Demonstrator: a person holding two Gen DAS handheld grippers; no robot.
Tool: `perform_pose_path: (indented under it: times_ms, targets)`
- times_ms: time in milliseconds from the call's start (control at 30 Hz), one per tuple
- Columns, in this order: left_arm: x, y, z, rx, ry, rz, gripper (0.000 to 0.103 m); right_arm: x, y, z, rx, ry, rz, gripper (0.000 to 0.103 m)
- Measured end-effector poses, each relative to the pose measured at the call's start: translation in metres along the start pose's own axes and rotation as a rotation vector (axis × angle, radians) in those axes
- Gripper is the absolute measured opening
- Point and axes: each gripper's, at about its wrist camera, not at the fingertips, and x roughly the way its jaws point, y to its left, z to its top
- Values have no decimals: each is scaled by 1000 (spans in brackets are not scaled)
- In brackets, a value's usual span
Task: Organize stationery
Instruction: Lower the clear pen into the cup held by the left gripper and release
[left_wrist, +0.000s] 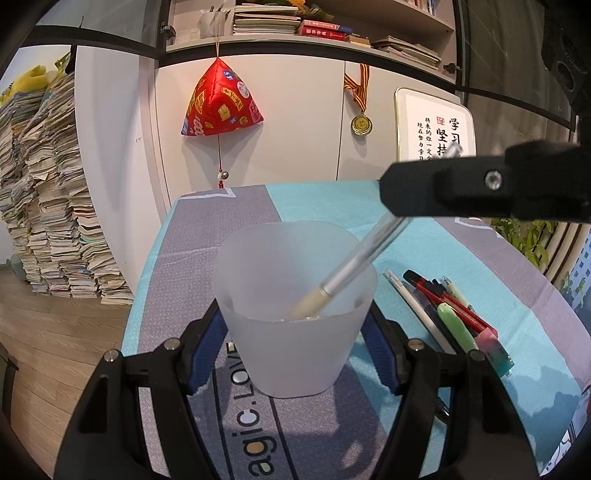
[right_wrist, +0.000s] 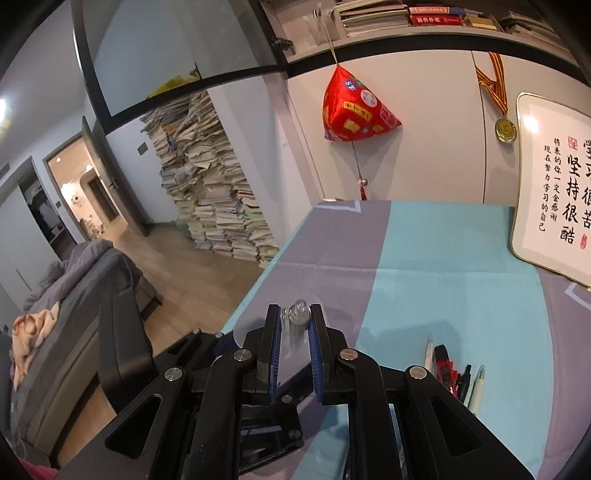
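A frosted plastic cup (left_wrist: 295, 325) stands on the tablecloth (left_wrist: 325, 203), and my left gripper (left_wrist: 293, 321) is shut on its sides with the blue pads. My right gripper (left_wrist: 391, 195) reaches in from the right above the cup, shut on a clear pen (left_wrist: 354, 269). The pen slants down, its cream tip inside the cup near the bottom. In the right wrist view the pen's clear end (right_wrist: 297, 314) shows between the pads of the right gripper (right_wrist: 294, 325). Several more pens (left_wrist: 447, 314) lie in a bunch right of the cup, also the pens (right_wrist: 454, 373) at lower right.
A framed calligraphy board (left_wrist: 432, 125) leans at the table's back right. A red fabric ornament (left_wrist: 221, 99) and a medal (left_wrist: 361, 123) hang on the cabinet behind. Tall stacks of books (left_wrist: 48, 195) stand on the floor to the left.
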Motion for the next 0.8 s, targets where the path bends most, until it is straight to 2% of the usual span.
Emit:
perform_pose_path:
  times_ms: [467, 567, 667, 800]
  targets:
    - [0, 1, 0, -4, 1, 0, 69, 8, 5, -1, -2, 53, 4, 16]
    - [1, 1, 1, -4, 1, 0, 69, -5, -2, -8, 22, 52, 14, 28]
    - [1, 2, 1, -3, 1, 1, 69, -17, -13, -17, 40, 53, -34, 30]
    - [1, 2, 1, -3, 1, 1, 69, -4, -28, -34, 38, 169, -156, 30]
